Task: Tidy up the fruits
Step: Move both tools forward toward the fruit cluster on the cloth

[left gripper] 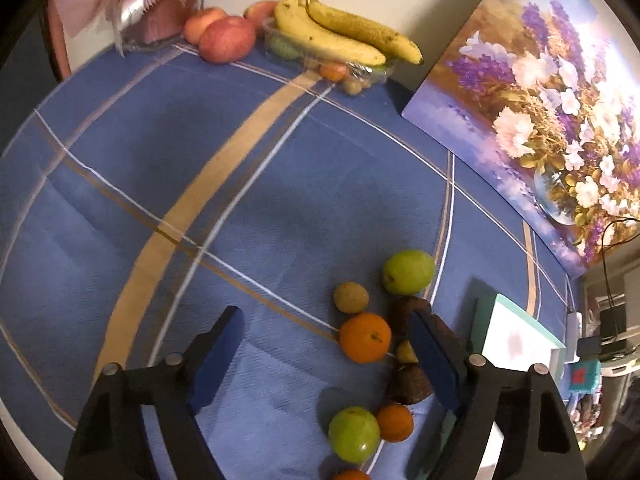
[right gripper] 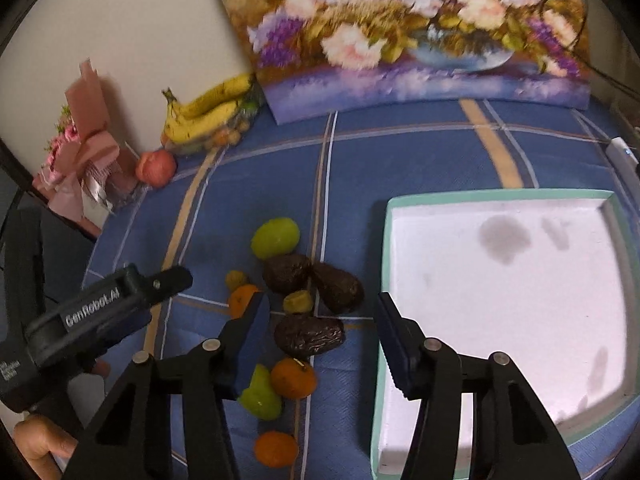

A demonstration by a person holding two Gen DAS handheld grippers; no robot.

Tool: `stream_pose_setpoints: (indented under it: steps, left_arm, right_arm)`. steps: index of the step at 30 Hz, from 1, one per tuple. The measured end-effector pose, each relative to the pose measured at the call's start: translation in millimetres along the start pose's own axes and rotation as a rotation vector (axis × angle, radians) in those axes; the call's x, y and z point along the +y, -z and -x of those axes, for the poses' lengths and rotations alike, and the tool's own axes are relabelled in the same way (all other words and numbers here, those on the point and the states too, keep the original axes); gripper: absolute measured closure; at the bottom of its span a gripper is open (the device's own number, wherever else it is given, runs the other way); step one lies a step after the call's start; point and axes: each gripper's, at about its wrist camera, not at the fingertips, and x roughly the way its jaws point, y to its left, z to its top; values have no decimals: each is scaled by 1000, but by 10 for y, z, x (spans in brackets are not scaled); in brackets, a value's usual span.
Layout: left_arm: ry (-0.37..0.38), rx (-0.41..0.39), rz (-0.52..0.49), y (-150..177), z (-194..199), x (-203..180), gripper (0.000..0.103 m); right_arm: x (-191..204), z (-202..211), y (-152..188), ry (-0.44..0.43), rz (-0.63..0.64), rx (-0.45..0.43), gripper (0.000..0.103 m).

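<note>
Fruit (right gripper: pixel 309 335) lies in a tight heap on the blue bench (right gripper: pixel 420 152) beside the empty tray (right gripper: pixel 500 196), and both sets of fingers, left (left gripper: pixel 326 356) and right (right gripper: pixel 320 344), hang open holding nothing, so a grab could knock the round ones rolling.

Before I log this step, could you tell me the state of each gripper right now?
Left gripper: open, holding nothing.
Right gripper: open, holding nothing; a dark fruit lies between its fingers.
</note>
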Motion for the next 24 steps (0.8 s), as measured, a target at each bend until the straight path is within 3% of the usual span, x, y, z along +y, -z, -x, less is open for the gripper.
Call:
stream_pose_setpoints:
  steps: [9, 24]
  left_arm:
    - [-7, 68, 32, -71, -266, 7, 18]
    - [36, 150, 15, 3, -489, -83, 20]
  right_arm:
    - [104, -417, 50, 22, 69, 128, 47]
    - [194, -636, 122, 19, 125, 171, 47]
